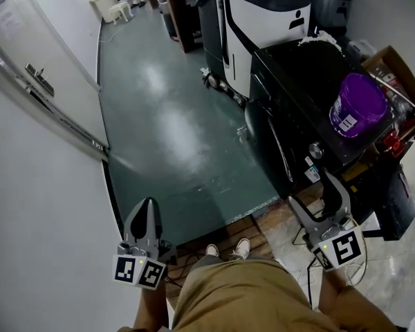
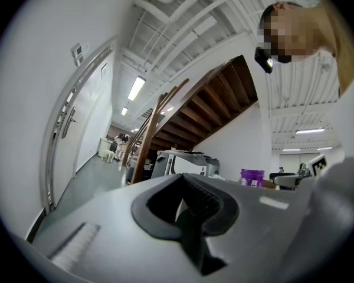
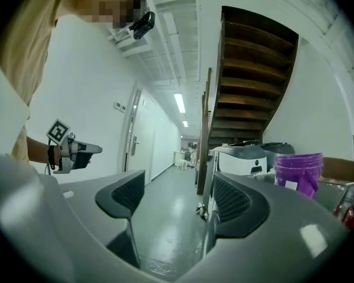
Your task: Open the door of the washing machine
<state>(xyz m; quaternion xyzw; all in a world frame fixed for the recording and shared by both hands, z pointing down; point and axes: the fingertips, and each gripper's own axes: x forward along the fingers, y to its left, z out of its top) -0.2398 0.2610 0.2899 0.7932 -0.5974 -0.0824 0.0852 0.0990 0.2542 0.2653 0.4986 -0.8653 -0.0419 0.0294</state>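
The washing machine [image 1: 294,120] stands on the right, its round door [image 1: 253,124] facing the corridor [image 1: 159,109]. The right gripper [image 1: 311,198] hovers near it, jaws apart and empty; the left gripper [image 1: 146,209] is closed on nothing. No handle shows, so a grab may slip off the rim.

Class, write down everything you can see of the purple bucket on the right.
The purple bucket is round and looks like plastic, with a thick rim and a white label on its side. It stands upright with no lid on the flat top of the dark washing machine, towards that top's right side, next to a cardboard box. Its inside shows only purple. Nothing is seen resting on it.
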